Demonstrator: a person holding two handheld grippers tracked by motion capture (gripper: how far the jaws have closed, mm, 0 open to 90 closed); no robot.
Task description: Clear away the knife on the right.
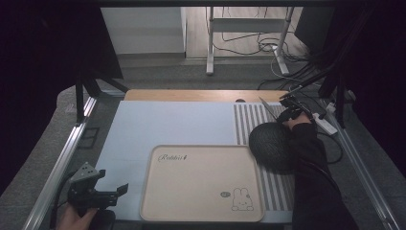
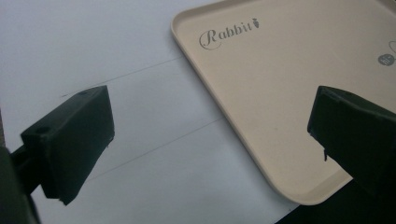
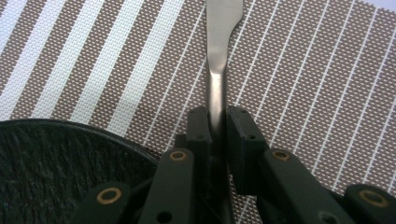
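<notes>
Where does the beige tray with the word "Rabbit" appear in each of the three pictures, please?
High view: the beige tray lies at the bottom centre, right of the left gripper.
Left gripper view: its corner fills the upper right, between and behind the open jaws.
Right gripper view: not in it.
Shared landmark: the "Rabbit" lettering at the tray's corner, also legible in the high view.

A pale blue-white rectangular table top fills the middle of the high view, with a light wooden strip along its far edge. Silver metal rails run down both sides of it. Grey carpeted floor lies beyond, turning to light wood flooring farther back. A white-legged desk frame stands there, black cables trailing beneath it. A white cabinet panel sits at the far left. Dark curtains close in both sides, and the light is dim.
</notes>
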